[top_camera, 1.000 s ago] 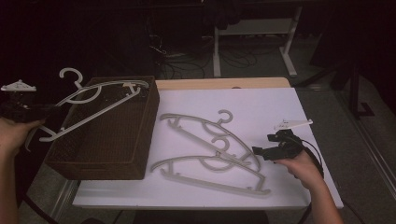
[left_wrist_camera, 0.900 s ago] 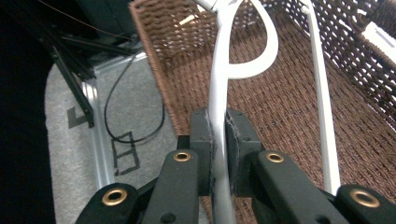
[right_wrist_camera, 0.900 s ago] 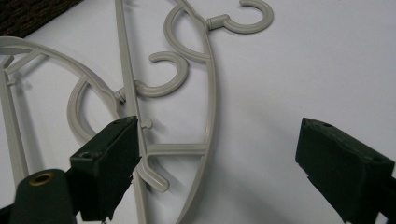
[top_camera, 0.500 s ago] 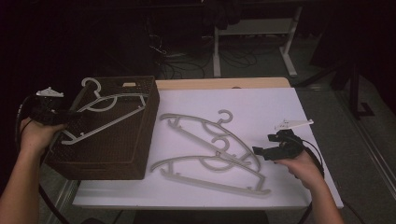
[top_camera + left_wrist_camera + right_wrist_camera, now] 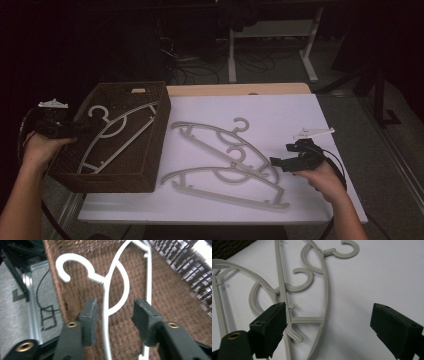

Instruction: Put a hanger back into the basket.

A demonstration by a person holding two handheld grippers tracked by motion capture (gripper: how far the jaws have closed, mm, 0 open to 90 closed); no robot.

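Note:
A pale plastic hanger [image 5: 120, 132] lies inside the brown wicker basket [image 5: 107, 182] at the table's left. My left gripper [image 5: 82, 129] hovers at the basket's left rim. Its jaws have just been opening, and the hanger's arm [image 5: 107, 290] runs between them untouched, so the left gripper [image 5: 116, 302] is open. Two more hangers lie crossed on the white table, one farther [image 5: 220, 135] and one nearer [image 5: 225, 192]. My right gripper [image 5: 277, 162] rests at their right ends, open wide [image 5: 329, 308]. The end of a hanger [image 5: 325, 277] lies by its left jaw.
The white tabletop [image 5: 300, 110] has free room to the right of the hangers and behind them. A wooden strip [image 5: 235, 89] runs along the table's far edge. Desk legs and cables stand on the dark floor beyond.
The left hand carried its hanger rightward and down into the basket, then opened off it. The hanger now lies flat on the basket's bottom. The right hand kept still.

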